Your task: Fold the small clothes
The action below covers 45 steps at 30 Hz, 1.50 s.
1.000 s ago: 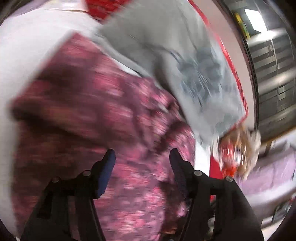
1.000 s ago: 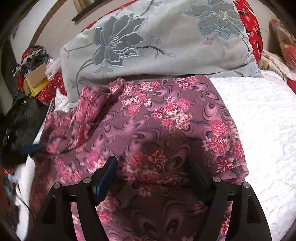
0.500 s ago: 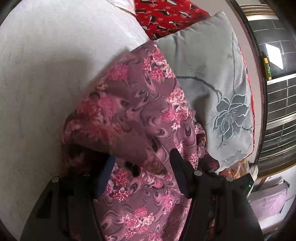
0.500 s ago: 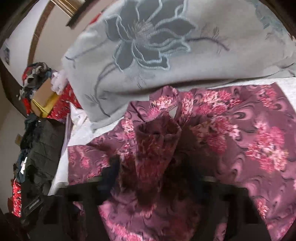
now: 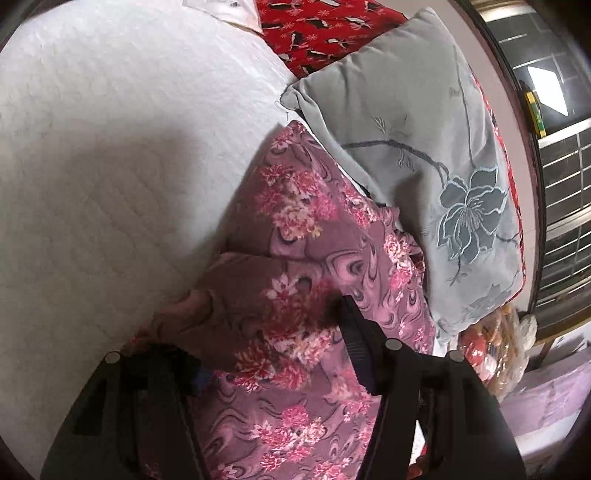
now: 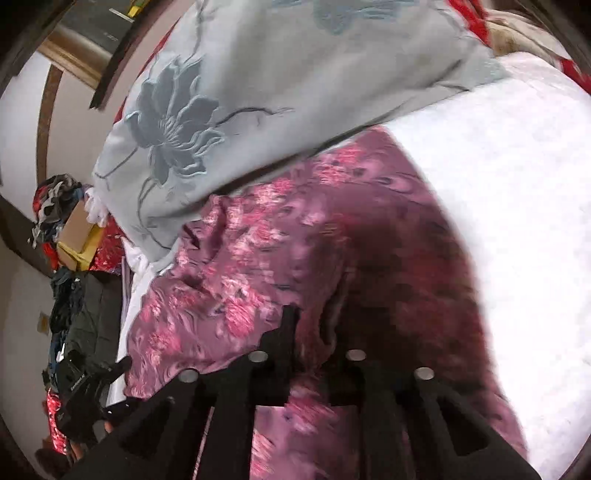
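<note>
Garment: a mauve floral garment (image 5: 314, 236) lies spread on the white quilted bedspread (image 5: 110, 147), ahead of and beneath both pairs of tongs, its far edge touching the grey pillow (image 5: 424, 155).

Left tongs: the left gripper (image 5: 269, 332) has a folded flap of the garment draped across the gap between its fingers. The right-hand finger shows dark and clear against the cloth; the left-hand finger is buried under the flap, so only its base can be seen. The fingers stand apart, with cloth between them; whether they press it cannot be told.

Right tongs: the right gripper (image 6: 314, 325) sits low over the garment (image 6: 295, 240). The picture is smeared, and a dark fold of cloth covers the far finger. The two finger bases stand close together with cloth bunched between them, so they appear to pinch the garment.

Beyond the tongs: the grey pillow (image 6: 240, 92) with its embroidered flower lies past the garment in both views, with red patterned fabric (image 5: 321, 33) behind it.

Left of the right tongs: a heap of dark clothes (image 6: 74, 314) and a cardboard box (image 6: 75, 236), cut off by the lens rim.

Right of the left tongs: a window grille (image 5: 561, 177), and below it a cluttered, blurred patch too indistinct to name.
</note>
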Each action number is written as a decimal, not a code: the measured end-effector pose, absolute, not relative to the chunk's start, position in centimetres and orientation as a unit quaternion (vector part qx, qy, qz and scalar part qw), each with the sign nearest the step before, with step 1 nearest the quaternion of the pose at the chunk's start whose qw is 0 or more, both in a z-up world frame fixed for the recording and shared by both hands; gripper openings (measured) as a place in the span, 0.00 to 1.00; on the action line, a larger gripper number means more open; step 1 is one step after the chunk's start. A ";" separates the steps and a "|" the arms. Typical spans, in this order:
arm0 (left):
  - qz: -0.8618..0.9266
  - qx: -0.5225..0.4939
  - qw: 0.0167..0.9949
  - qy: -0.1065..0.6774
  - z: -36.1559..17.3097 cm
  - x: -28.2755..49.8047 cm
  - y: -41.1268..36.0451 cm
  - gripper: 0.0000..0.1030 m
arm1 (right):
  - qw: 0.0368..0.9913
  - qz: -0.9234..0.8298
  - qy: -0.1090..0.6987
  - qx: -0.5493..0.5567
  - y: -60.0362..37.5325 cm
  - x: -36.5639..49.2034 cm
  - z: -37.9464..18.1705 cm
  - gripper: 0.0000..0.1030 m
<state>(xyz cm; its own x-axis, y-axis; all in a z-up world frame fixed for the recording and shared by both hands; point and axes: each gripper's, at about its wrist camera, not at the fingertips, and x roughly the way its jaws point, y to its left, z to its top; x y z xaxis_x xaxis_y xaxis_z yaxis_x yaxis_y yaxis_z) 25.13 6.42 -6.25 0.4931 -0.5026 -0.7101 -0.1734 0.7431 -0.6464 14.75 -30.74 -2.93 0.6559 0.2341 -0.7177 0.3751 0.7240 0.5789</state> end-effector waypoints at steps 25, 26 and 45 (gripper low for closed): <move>-0.130 -0.267 0.818 0.493 -1.4 21.8 3.4 0.50 | 0.888 -0.070 0.325 0.317 -32.9 14.1 2.3 0.19; -0.119 -0.237 0.828 0.494 -1.5 22.2 2.5 0.54 | 0.887 -0.052 0.335 0.313 -32.2 14.6 1.9 0.21; -0.117 -0.164 0.787 0.584 -4.1 24.5 0.1 0.55 | 0.857 -0.059 0.436 0.268 -31.6 18.7 -1.2 0.23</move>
<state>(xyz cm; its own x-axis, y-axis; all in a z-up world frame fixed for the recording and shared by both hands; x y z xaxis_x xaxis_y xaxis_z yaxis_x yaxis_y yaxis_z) 24.53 0.06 -4.08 0.2907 -0.3747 -0.8804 -0.0072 0.9192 -0.3937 18.71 -31.63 -1.20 0.6134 0.1323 -0.7786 0.3339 0.8500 0.4075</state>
